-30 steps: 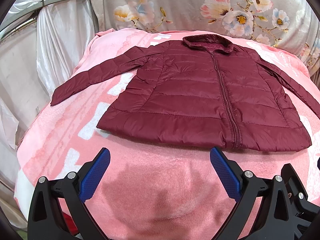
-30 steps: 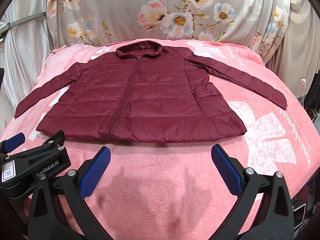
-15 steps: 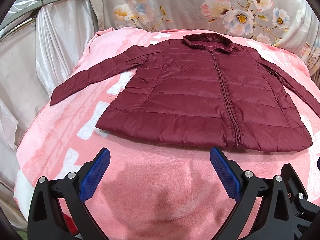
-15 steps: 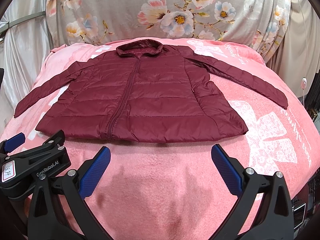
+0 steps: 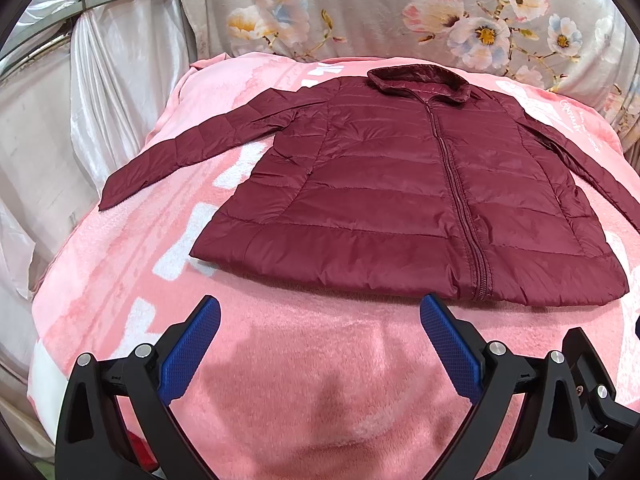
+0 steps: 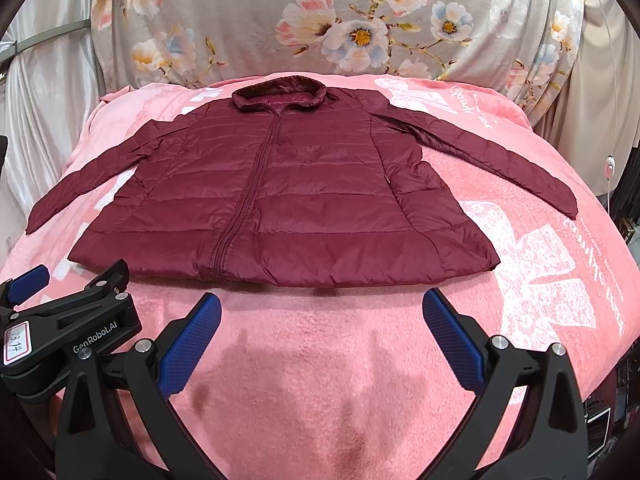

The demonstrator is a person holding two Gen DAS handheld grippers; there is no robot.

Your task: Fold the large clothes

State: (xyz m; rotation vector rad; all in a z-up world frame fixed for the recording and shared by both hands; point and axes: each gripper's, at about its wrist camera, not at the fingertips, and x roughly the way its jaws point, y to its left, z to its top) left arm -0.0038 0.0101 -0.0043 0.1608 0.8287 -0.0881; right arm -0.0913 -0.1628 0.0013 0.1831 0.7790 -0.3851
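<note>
A dark red quilted jacket (image 5: 400,200) lies flat and zipped on a pink blanket (image 5: 300,380), collar away from me, both sleeves spread out to the sides. It also shows in the right wrist view (image 6: 288,196). My left gripper (image 5: 320,316) is open and empty, hovering just in front of the jacket's hem, left of the zip. My right gripper (image 6: 322,314) is open and empty, in front of the hem, right of the zip. The left gripper's body (image 6: 68,328) shows at the lower left of the right wrist view.
A grey floral cloth (image 6: 340,28) hangs behind the bed. White satin drapes and a metal rail (image 5: 100,60) stand on the left. The blanket falls away at the right edge (image 6: 600,280), where a white cord with a switch (image 6: 609,168) hangs.
Both grippers have edged slightly forward toward the hem. The jacket has not moved and both grippers stay open.
</note>
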